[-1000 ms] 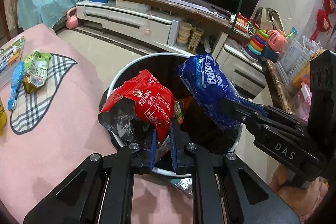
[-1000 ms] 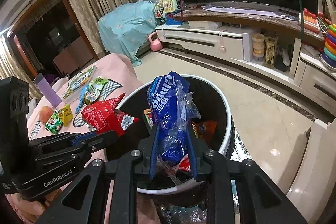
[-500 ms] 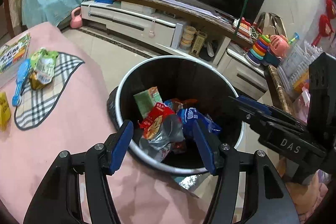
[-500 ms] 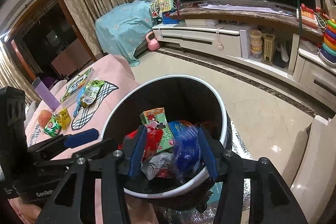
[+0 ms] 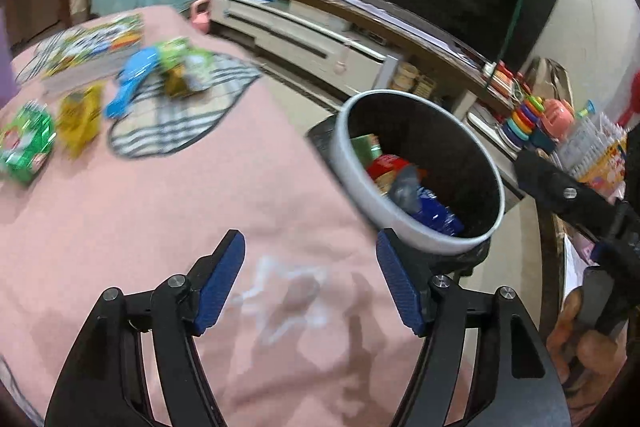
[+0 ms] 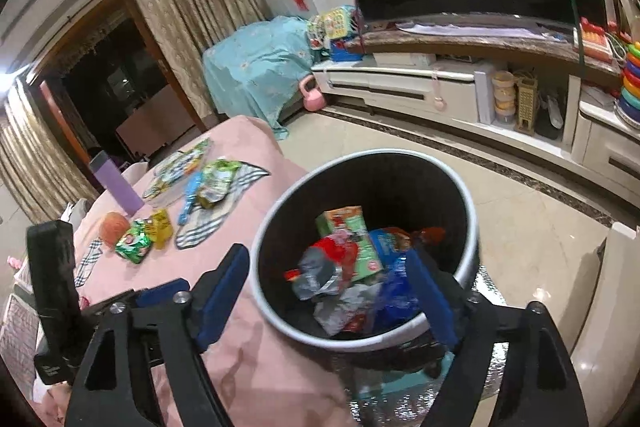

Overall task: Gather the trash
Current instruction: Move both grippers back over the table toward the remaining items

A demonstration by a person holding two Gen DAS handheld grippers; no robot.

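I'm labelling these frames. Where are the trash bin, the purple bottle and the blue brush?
trash bin (image 6: 474, 223): right wrist view, its pale rim.
purple bottle (image 6: 116, 185): right wrist view, mid-body.
blue brush (image 5: 130, 85): left wrist view, its middle.

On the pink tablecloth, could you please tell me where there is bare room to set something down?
The pink tablecloth is bare in its near part, between the checked mat and the left gripper, across to the trash bin beside the table. The far end is crowded: green packet, yellow packet, blue brush, booklet.
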